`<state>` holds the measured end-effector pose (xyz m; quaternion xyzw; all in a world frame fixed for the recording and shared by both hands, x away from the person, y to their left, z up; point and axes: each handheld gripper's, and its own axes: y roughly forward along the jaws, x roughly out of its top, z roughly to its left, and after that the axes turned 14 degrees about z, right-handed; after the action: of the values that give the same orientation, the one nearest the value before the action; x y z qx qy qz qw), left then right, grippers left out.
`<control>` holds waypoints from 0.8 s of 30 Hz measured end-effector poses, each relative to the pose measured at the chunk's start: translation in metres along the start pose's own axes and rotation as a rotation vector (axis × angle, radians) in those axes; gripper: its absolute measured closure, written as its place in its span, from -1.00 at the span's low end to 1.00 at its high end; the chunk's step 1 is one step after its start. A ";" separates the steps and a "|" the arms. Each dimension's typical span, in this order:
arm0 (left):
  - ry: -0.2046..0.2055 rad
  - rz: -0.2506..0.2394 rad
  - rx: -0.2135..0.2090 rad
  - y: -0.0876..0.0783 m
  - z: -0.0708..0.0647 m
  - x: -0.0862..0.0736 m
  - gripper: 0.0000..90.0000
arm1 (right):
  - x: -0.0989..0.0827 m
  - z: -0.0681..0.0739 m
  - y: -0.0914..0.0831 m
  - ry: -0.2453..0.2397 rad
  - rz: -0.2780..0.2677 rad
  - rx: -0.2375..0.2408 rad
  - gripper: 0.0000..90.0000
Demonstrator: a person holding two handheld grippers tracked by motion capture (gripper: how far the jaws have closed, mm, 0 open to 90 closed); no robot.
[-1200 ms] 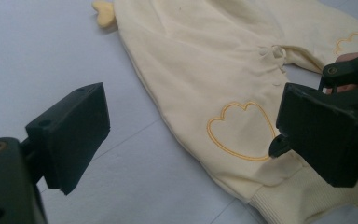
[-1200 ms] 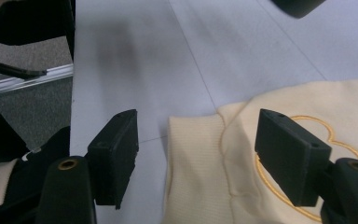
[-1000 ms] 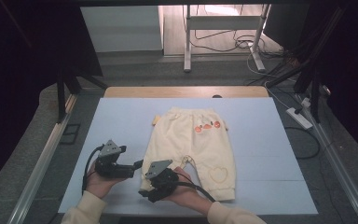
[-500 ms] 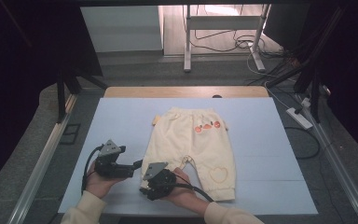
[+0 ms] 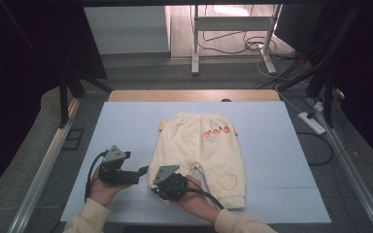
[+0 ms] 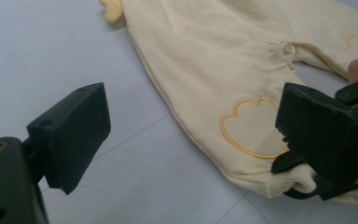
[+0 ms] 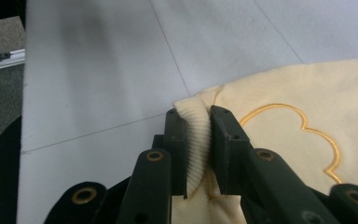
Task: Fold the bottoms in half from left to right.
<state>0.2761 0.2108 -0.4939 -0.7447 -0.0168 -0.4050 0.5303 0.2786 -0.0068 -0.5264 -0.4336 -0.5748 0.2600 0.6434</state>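
Cream-yellow baby trousers [image 5: 200, 153] lie flat on the pale blue table cover [image 5: 281, 145], near the middle, with the waistband on the far side and the two legs pointing to the near edge. They are not folded yet; both legs are spread and the small orange decoration at the waist is open to see. The ribbed cuff [image 7: 196, 140] of the left leg is now between the jaws of the right gripper [image 5: 167, 187], which have just been closing and pinch the knit firmly, as the right gripper view shows. So the first grasp seems done. The left gripper [image 5: 143, 171] waits just beside the same leg, on its left side, with jaws spread wide and nothing between them; in its own view the outlined cloud patch [image 6: 251, 128] and the other gripper are in front of it. What is left, as I judge, is almost everything: a second grasp, then lifting and folding the cloth.
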 end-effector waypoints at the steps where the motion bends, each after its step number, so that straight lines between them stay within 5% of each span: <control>1: 0.000 0.003 -0.003 0.001 0.000 0.001 -0.78 | -0.001 0.000 -0.002 0.003 -0.004 0.002 0.72; 8: 0.013 0.012 -0.017 0.007 0.002 0.013 -0.75 | -0.007 -0.001 -0.014 0.019 -0.070 0.021 0.73; 24: 0.032 0.049 -0.041 0.031 0.012 0.058 -0.73 | -0.010 0.001 -0.019 0.009 -0.079 0.031 0.73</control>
<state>0.3361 0.1834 -0.4838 -0.7491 0.0180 -0.4039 0.5248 0.2721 -0.0239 -0.5148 -0.4017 -0.5847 0.2412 0.6622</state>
